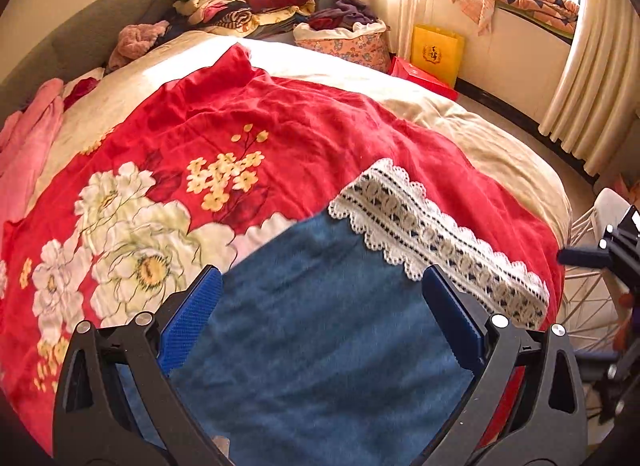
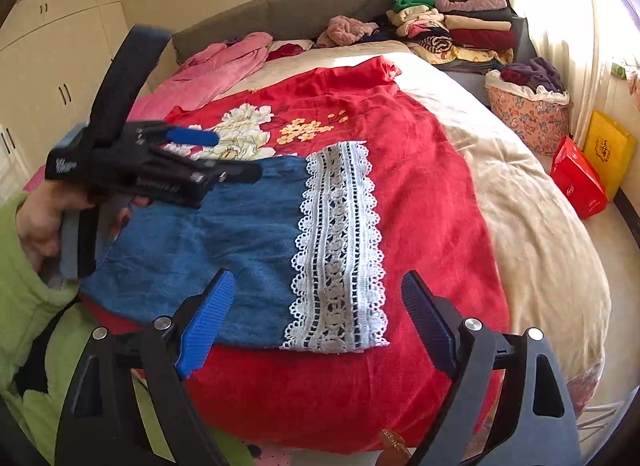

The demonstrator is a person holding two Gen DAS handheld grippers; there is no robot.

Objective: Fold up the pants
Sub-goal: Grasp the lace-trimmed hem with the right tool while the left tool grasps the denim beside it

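Your right hand-held gripper (image 2: pixel 318 316) and left hand-held gripper (image 1: pixel 322 302) both stand spread wide, pinching nothing.

The pants (image 2: pixel 224 250), blue with a white lace hem (image 2: pixel 340 250), lie folded flat on the red quilt (image 2: pixel 420 185) that covers the bed (image 2: pixel 540 250). Your right jaws hang above the pants' near edge, the lace between them, no pad pressing the cloth. Your left jaws hang over the blue cloth, apart from it. Your hand (image 2: pixel 40 221) in the green sleeve (image 2: pixel 24 306) grips the left tool beside the pants' far end from the lace.
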